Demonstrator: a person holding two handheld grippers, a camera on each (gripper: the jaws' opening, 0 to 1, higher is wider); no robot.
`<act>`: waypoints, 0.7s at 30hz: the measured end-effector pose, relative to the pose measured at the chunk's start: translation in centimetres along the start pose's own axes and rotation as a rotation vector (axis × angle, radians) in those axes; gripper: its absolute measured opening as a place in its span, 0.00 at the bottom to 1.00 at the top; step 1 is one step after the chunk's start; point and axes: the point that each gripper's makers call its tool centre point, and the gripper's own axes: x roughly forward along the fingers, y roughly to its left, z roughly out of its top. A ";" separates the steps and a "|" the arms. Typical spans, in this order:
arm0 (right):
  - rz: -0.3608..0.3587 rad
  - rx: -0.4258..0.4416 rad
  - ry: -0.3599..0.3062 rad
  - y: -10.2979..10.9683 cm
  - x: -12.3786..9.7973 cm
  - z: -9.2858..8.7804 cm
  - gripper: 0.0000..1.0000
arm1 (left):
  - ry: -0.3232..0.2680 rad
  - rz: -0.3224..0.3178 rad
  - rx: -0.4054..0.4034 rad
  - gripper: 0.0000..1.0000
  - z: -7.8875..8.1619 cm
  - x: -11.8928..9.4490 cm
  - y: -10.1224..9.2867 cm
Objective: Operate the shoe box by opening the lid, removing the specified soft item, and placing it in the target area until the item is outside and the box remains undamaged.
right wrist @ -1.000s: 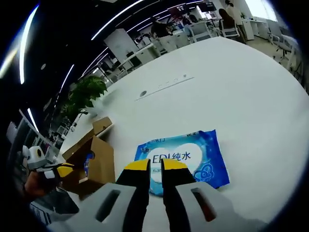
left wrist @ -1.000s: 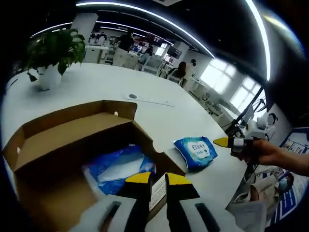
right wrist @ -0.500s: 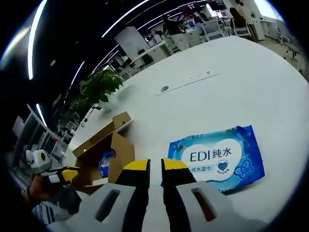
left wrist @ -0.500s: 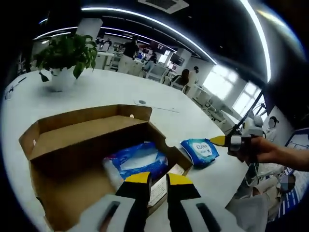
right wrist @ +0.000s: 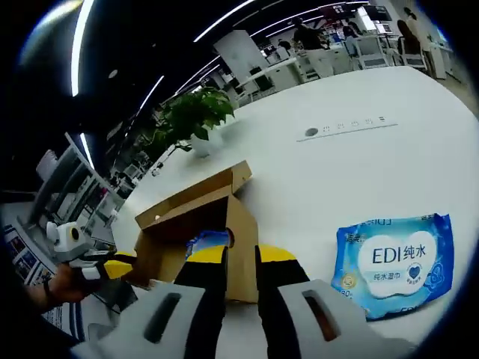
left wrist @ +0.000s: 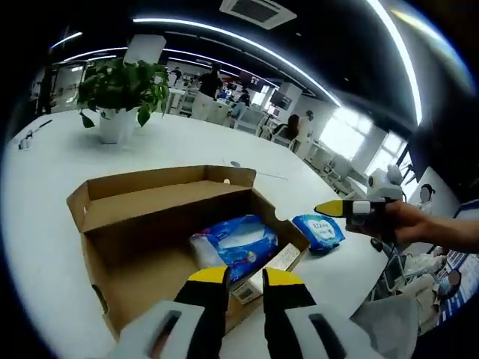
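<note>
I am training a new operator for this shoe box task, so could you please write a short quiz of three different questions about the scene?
1. True or false: the lid of the cardboard box is open.
2. Multiple choice: where is the blue wipes pack marked EDI? A) inside the box B) on the white table, outside the box C) held by a gripper
3. Fill in: a second blue soft pack lies ____ the box.

Key
1. True; the flap stands up behind the opening.
2. B; it lies flat, apart from the box, and the right gripper holds nothing.
3. Inside.
</note>
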 end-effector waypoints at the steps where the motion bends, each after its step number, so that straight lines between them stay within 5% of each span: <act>1: 0.010 -0.009 0.008 0.6 0.4 -0.1 0.14 | -0.004 0.004 0.001 0.18 0.0 -0.2 0.2; 21: 0.103 -0.180 0.133 6.3 4.0 -2.6 0.21 | -0.047 0.050 -0.028 0.23 -1.3 -3.5 3.2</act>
